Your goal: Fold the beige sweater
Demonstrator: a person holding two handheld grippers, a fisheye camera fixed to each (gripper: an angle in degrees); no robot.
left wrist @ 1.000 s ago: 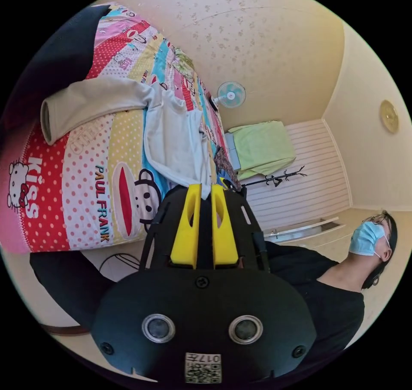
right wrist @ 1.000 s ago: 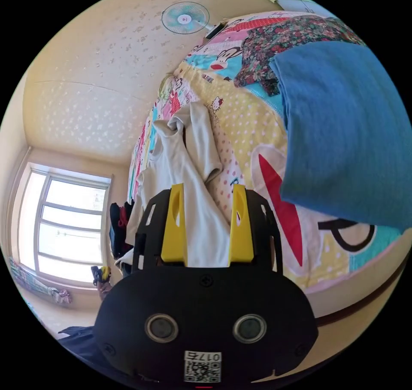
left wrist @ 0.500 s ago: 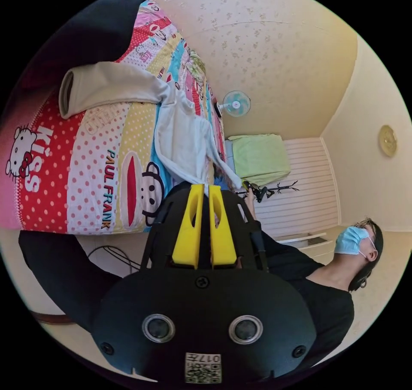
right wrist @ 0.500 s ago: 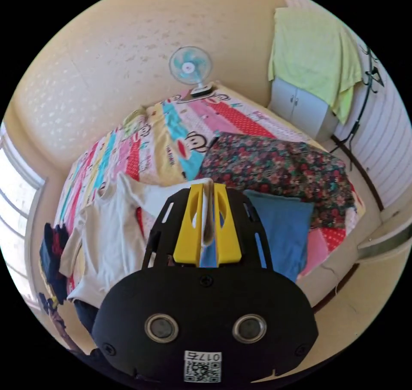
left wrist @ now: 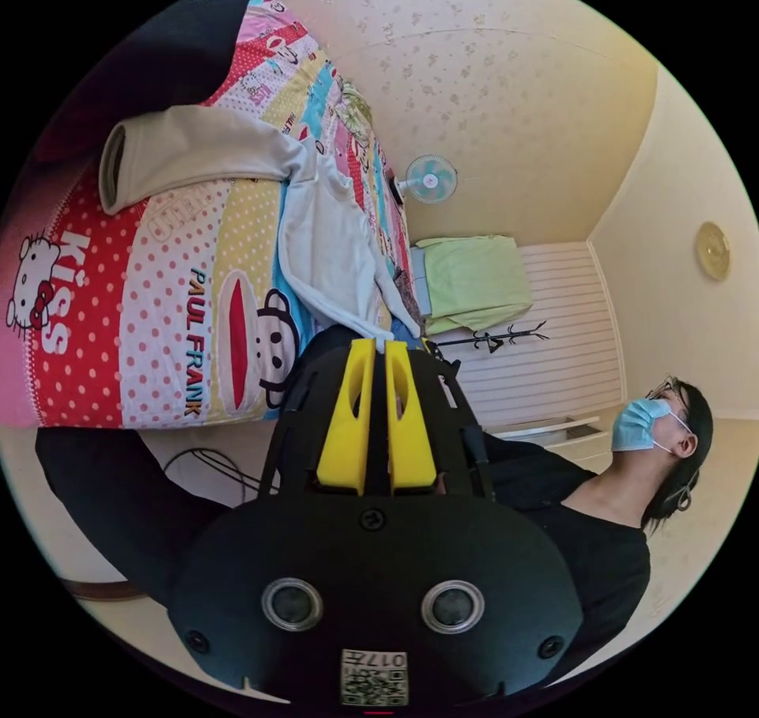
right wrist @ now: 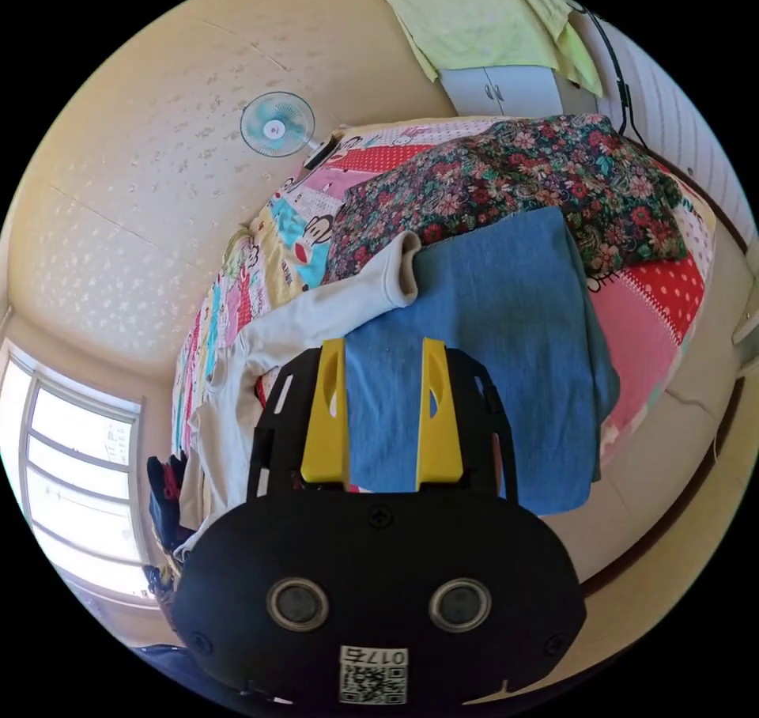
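The beige sweater [left wrist: 332, 243] lies spread on a cartoon-print bedspread [left wrist: 158, 315], one sleeve [left wrist: 190, 149] stretched away from the body. My left gripper [left wrist: 378, 345] is shut on the sweater's near edge at the side of the bed. In the right gripper view the sweater [right wrist: 229, 410] runs along the bed, and its other sleeve reaches out so that the cuff [right wrist: 399, 271] rests on the edge of a folded blue cloth [right wrist: 498, 330]. My right gripper [right wrist: 382, 346] hovers over that blue cloth, open, with nothing between its jaws.
A floral cloth [right wrist: 522, 172] lies beyond the blue one. A fan [right wrist: 273, 126] stands at the bed's far end, near a cabinet draped in green cloth [left wrist: 474, 279]. Dark clothes [right wrist: 162, 496] are piled by the window [right wrist: 71, 465]. A person in black [left wrist: 609, 528] stands beside the bed.
The right gripper, shut on the sleeve half a second ago, has opened and let it go, and the sleeve now lies stretched towards the blue cloth. The left gripper stays shut on the sweater.
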